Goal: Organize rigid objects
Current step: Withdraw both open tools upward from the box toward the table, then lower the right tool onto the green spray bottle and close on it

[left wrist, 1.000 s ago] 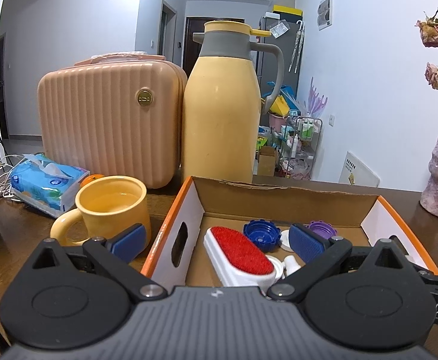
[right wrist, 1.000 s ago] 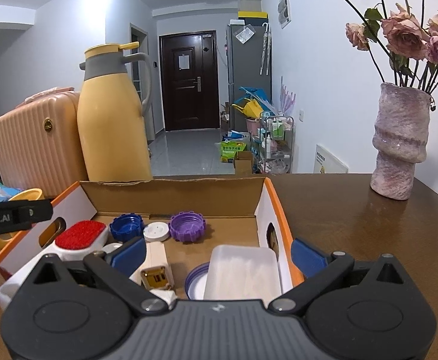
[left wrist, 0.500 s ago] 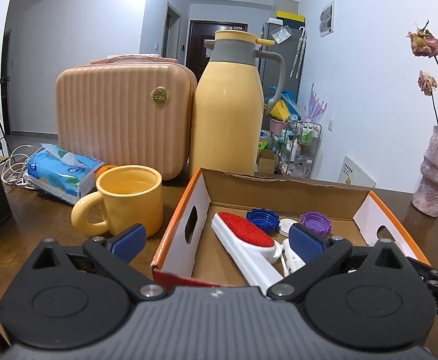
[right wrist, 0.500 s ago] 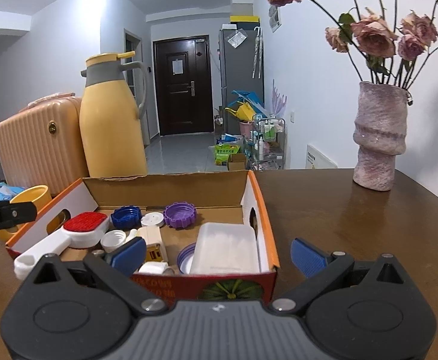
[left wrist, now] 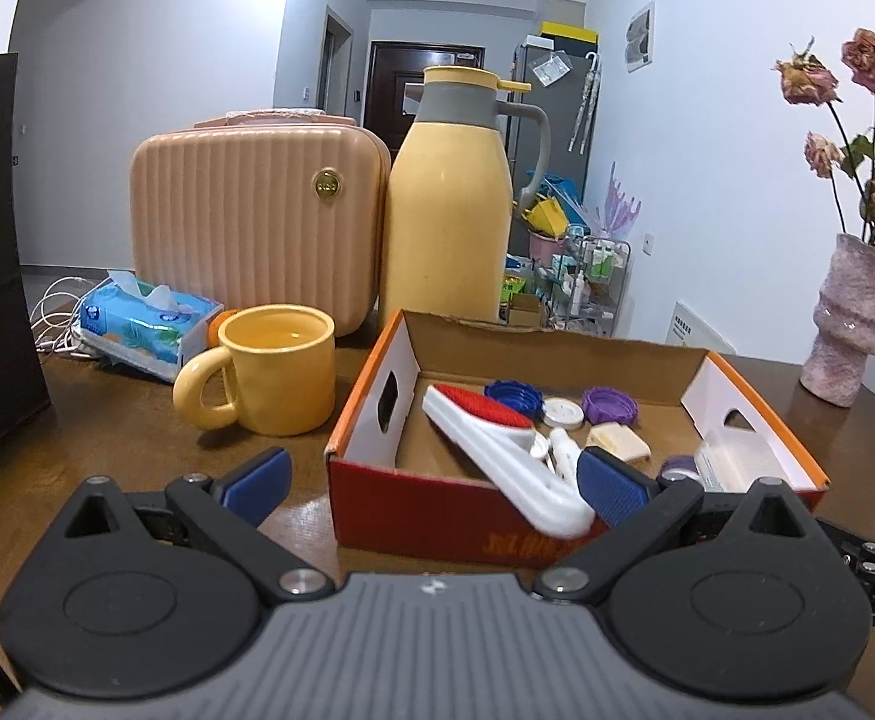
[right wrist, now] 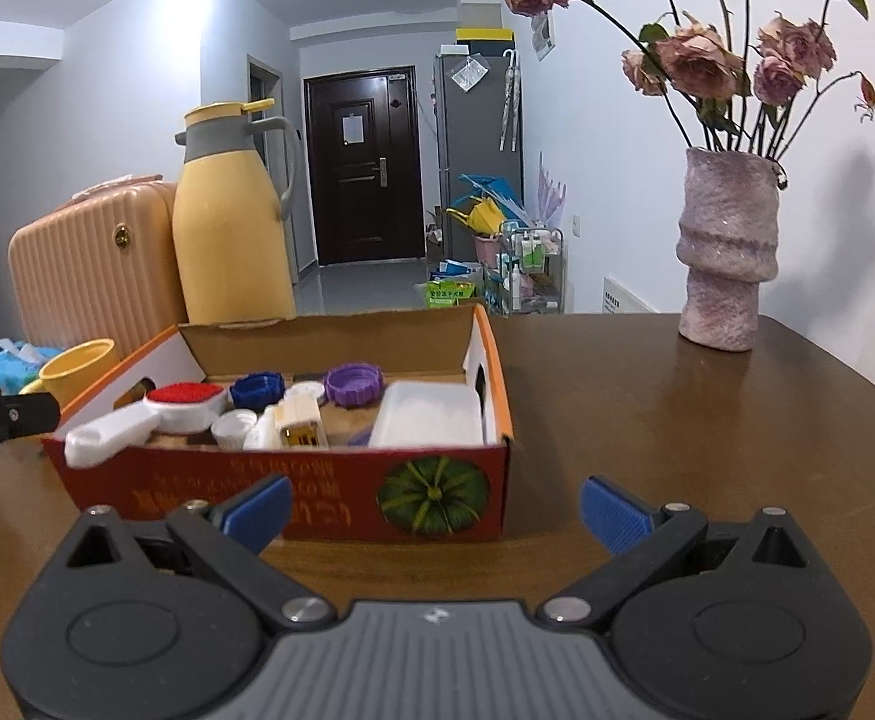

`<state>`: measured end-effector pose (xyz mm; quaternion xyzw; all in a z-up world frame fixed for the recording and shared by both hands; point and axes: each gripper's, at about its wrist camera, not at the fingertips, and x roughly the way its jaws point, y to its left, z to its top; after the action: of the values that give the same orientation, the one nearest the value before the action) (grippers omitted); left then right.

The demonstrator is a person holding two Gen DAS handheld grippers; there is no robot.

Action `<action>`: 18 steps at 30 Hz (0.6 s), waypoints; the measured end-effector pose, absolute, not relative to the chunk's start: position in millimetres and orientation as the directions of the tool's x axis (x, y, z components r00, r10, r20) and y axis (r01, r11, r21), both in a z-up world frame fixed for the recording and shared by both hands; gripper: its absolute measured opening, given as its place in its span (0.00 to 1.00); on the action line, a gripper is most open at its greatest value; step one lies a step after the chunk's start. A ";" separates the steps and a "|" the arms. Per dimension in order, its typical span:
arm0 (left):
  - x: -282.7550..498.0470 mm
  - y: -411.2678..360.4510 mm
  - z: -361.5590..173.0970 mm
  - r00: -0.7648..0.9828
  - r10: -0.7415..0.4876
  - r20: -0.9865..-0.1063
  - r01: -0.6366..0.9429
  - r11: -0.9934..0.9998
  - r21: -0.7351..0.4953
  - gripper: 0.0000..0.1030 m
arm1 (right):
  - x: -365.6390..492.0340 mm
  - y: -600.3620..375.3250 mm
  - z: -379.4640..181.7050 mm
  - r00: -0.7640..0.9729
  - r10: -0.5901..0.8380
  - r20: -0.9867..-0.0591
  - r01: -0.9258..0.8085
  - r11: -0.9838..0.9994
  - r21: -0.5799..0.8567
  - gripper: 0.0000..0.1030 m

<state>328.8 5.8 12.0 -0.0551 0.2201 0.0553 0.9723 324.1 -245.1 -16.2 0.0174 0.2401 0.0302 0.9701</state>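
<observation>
While both tools hover low over the counter (right wrist: 677, 420), each scene part reads as follows.
Left hand-held gripper (left wrist: 431, 480): level, aimed at the box's near-left corner, blue pads spread wide with nothing between them.
Right hand-held gripper (right wrist: 434, 507): level, facing the box's printed front wall, pads likewise apart and empty.
Cardboard box (right wrist: 293, 495): open-topped, red outside, orange-edged, with cut-out handle holes; it stands on the brown wooden counter.
Lint brush (left wrist: 497, 450): white plastic, red bristly pad, handle leaning over the box's front edge.
Caps: ridged blue cap (right wrist: 257, 390) and purple cap (right wrist: 353, 384) lying inside the box.
Mug (left wrist: 269, 378): glossy yellow, left of the box.
</observation>
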 end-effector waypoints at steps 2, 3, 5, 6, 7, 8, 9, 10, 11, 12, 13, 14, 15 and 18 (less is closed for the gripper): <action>322.2 4.4 9.8 0.895 0.076 -0.440 -0.124 0.989 -0.080 1.00 | 318.2 -247.6 -19.3 0.880 0.064 -0.471 -0.049 0.998 0.045 1.00; 318.9 3.5 8.8 0.893 0.074 -0.444 -0.120 0.990 -0.077 1.00 | 315.3 -248.4 -20.6 0.879 0.063 -0.474 -0.048 0.998 0.043 1.00; 313.1 2.0 6.8 0.890 0.069 -0.450 -0.114 0.991 -0.074 1.00 | 309.8 -251.4 -23.1 0.875 0.061 -0.480 -0.048 0.998 0.041 1.00; 310.2 1.5 5.8 0.889 0.066 -0.453 -0.112 0.991 -0.073 1.00 | 306.9 -252.7 -24.3 0.873 0.061 -0.483 -0.048 0.998 0.041 1.00; 307.5 1.0 4.8 0.887 0.065 -0.457 -0.110 0.991 -0.072 1.00 | 304.2 -253.5 -25.2 0.872 0.061 -0.486 -0.047 0.998 0.040 1.00; 305.1 0.9 3.9 0.886 0.063 -0.460 -0.108 0.992 -0.072 1.00 | 301.6 -254.6 -26.3 0.871 0.060 -0.488 -0.047 0.998 0.040 1.00; 302.2 0.7 3.1 0.884 0.062 -0.463 -0.106 0.992 -0.071 1.00 | 298.6 -255.7 -27.2 0.869 0.060 -0.491 -0.047 0.998 0.039 1.00; 299.6 0.5 2.7 0.882 0.061 -0.467 -0.105 0.992 -0.070 1.00 | 295.7 -256.3 -27.9 0.868 0.060 -0.493 -0.047 0.998 0.039 1.00; 296.6 0.1 1.9 0.880 0.060 -0.472 -0.104 0.992 -0.069 1.00 | 292.8 -257.0 -28.4 0.867 0.060 -0.495 -0.048 0.998 0.038 1.00; 293.4 0.0 0.9 0.877 0.058 -0.477 -0.102 0.992 -0.067 1.00 | 289.7 -257.5 -29.1 0.866 0.060 -0.497 -0.048 0.998 0.036 1.00; 289.9 0.0 -0.3 0.874 0.057 -0.483 -0.101 0.993 -0.064 1.00 | 287.2 -257.8 -29.9 0.865 0.060 -0.499 -0.050 0.998 0.033 1.00; 287.1 -0.7 -1.2 0.871 0.058 -0.489 -0.100 0.993 -0.060 1.00 | 283.9 -257.5 -30.4 0.863 0.061 -0.502 -0.053 0.998 0.032 1.00; 283.8 -1.0 -2.2 0.867 0.059 -0.495 -0.099 0.994 -0.054 1.00 | 281.0 -256.7 -30.7 0.861 0.064 -0.504 -0.056 0.998 0.031 1.00; 273.8 0.9 -4.8 0.858 0.062 -0.510 -0.099 0.994 -0.046 1.00 | 272.5 -251.7 -31.4 0.853 0.077 -0.517 -0.074 0.997 0.027 1.00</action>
<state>273.8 0.9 -4.8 -0.0351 0.2633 0.0419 0.9632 272.5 -251.7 -31.4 0.0030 0.2686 0.0391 0.9625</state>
